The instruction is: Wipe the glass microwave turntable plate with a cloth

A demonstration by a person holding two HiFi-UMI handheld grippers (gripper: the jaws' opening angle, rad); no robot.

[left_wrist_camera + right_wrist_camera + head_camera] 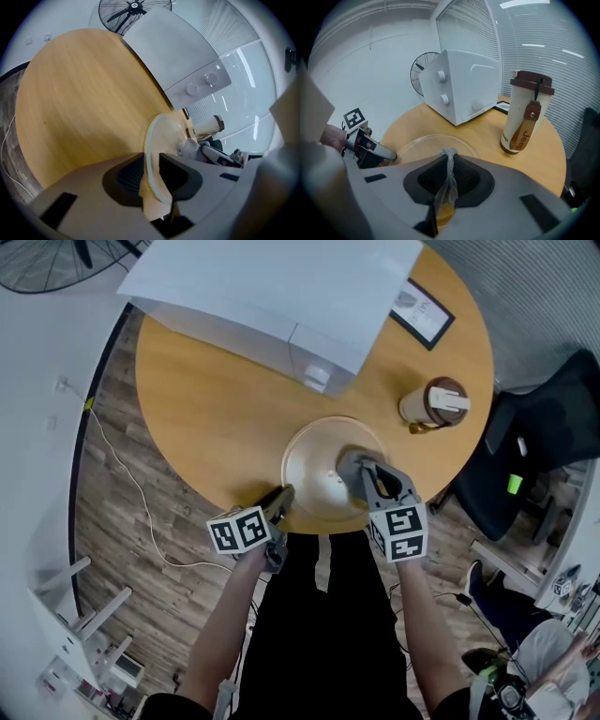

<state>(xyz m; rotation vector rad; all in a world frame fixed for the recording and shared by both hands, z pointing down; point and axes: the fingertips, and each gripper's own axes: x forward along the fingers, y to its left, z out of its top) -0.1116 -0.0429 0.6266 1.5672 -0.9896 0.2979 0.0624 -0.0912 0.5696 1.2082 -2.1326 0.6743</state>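
Note:
The clear glass turntable plate (319, 448) lies on the round wooden table (206, 418), close to its near edge. My left gripper (279, 502) is shut on the plate's near left rim; in the left gripper view the rim (154, 140) runs between the two dark pads. My right gripper (364, 474) is shut on a grey cloth (351, 463) that rests on the plate's right half. In the right gripper view the cloth (449, 164) is pinched to a thin strip between the jaws, with the plate (424, 144) just beyond.
A white microwave (281, 292) stands at the table's far side. A lidded cup (436, 404) with a brown strap stands to the plate's right, and a framed card (422, 313) lies beyond it. A fan (423, 72), a black chair (534, 460) and a floor cable (131, 484) surround the table.

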